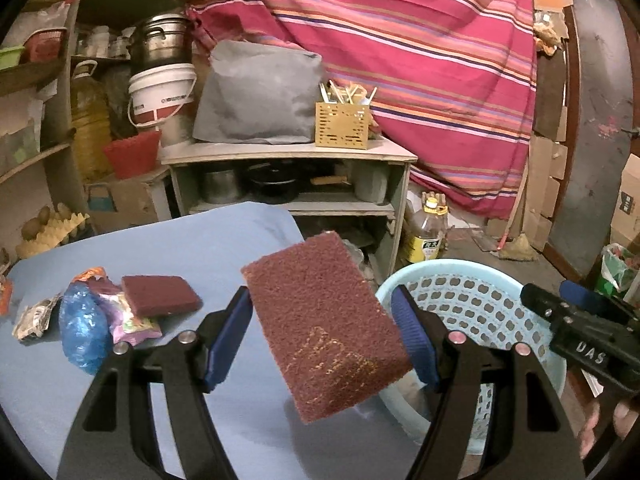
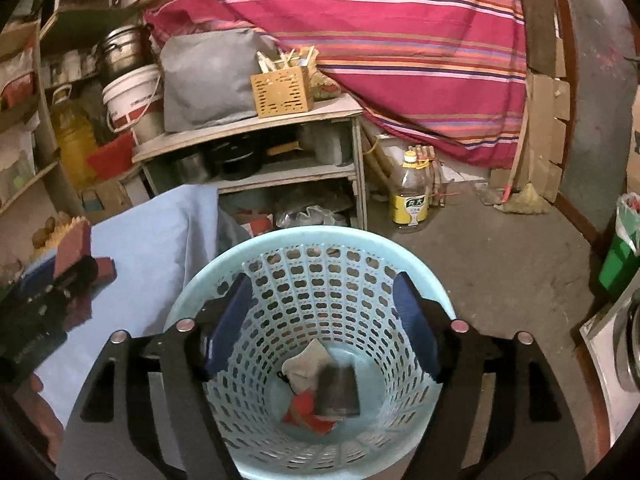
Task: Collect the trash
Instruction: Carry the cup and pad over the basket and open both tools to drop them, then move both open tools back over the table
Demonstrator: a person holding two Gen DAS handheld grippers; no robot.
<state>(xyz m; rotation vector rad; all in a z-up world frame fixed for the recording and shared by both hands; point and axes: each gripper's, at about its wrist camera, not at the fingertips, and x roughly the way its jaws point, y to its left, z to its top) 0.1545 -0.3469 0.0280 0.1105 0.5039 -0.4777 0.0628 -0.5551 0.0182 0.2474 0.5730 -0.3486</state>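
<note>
My left gripper [image 1: 322,330] is shut on a maroon scouring pad [image 1: 326,324] and holds it tilted above the blue table [image 1: 168,248], just left of the light blue basket [image 1: 472,300]. On the table lie a second maroon pad [image 1: 160,295], a blue plastic bag [image 1: 82,330] and crumpled wrappers [image 1: 128,316]. My right gripper [image 2: 322,326] is open and empty above the basket [image 2: 312,240], which holds a red wrapper [image 2: 306,410], a dark packet [image 2: 338,390] and a pale scrap [image 2: 306,364]. The right gripper also shows at the right edge of the left wrist view [image 1: 580,320].
A grey shelf unit [image 1: 288,156] with pots, a grey bag and a yellow utensil box stands behind the table. An oil bottle [image 2: 410,196] stands on the concrete floor. A striped red cloth hangs behind. A green bin [image 2: 622,256] stands at the right.
</note>
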